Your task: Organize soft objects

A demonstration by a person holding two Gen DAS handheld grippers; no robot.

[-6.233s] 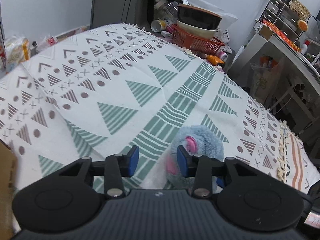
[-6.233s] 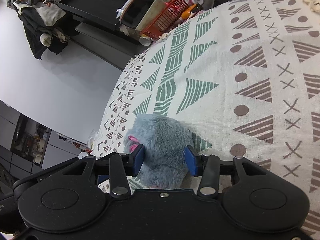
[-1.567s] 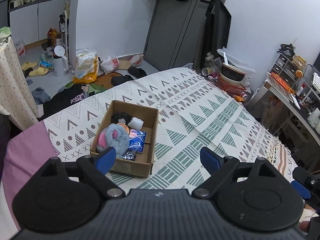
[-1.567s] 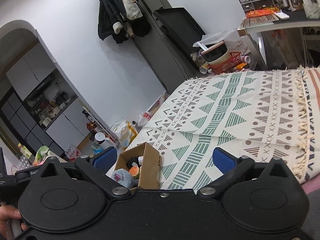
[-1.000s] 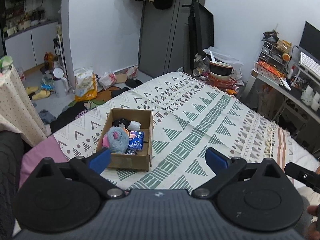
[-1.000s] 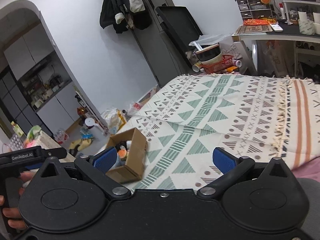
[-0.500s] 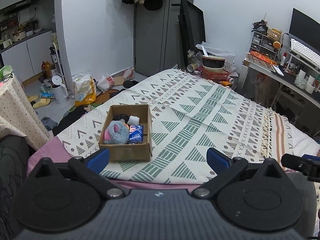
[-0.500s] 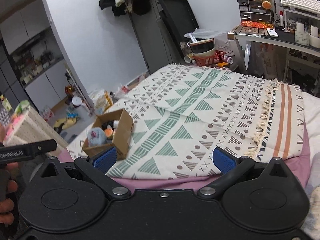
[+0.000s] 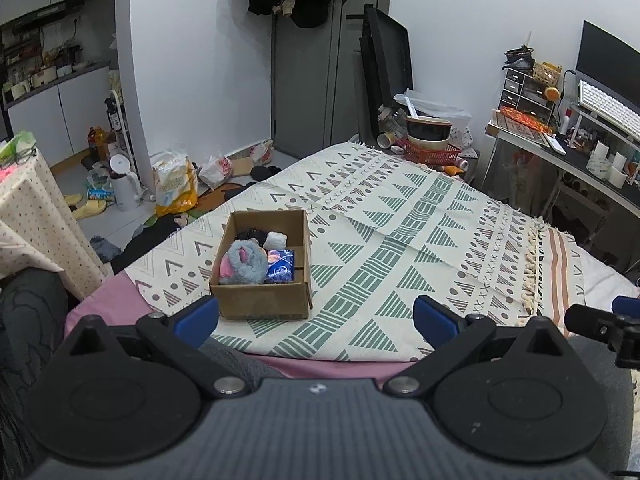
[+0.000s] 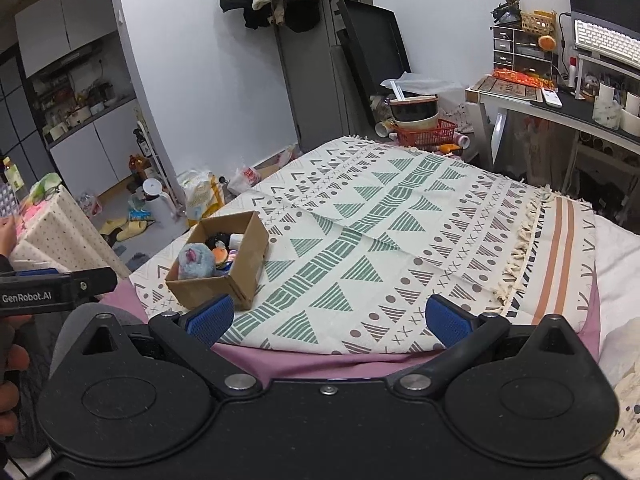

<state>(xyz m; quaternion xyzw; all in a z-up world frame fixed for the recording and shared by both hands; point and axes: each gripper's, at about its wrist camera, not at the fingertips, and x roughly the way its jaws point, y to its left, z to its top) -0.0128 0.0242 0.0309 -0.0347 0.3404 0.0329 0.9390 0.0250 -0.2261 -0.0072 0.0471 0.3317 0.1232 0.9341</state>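
A cream bedspread patterned with green and brown triangles [image 9: 400, 232] covers the bed, its tasselled fringe and orange stripes running along the right side, and a strip of pink sheet [image 9: 336, 364] shows along the near edge. Most of the spread is bare, from the middle across to the fringe and back to the far edge. Beyond the far edge a red plastic basket holding stacked bowls [image 9: 430, 148] stands close to the bed, and a desk [image 10: 560, 108] lies off to the right. To the left the floor is cluttered with bags and slippers.

An open brown cardboard box [image 9: 262, 300] sits on the near left part of the spread, close to the near edge. Its long axis runs from the near edge towards the far one. Inside it, at the near left end, lies a fluffy grey-blue plush toy with pink ears [image 9: 244, 266], with its pink parts turned to the left in the left wrist view. A blue packet [image 9: 281, 266] lies just beside it on the right, and dark and white soft items [image 9: 260, 237] fill the far end. In the right wrist view something orange [image 10: 219, 257] also shows beside the plush.

The left gripper [image 9: 316, 318] hovers short of the bed's near edge with its blue-padded fingers [image 9: 197, 317] spread wide, grasping nothing. The right gripper [image 10: 326, 319] is likewise spread wide and empty, its fingers [image 10: 447, 322] touching nothing, above the pink sheet. A hand [image 10: 10, 380] holds the left gripper's handle at the left edge of the right wrist view.
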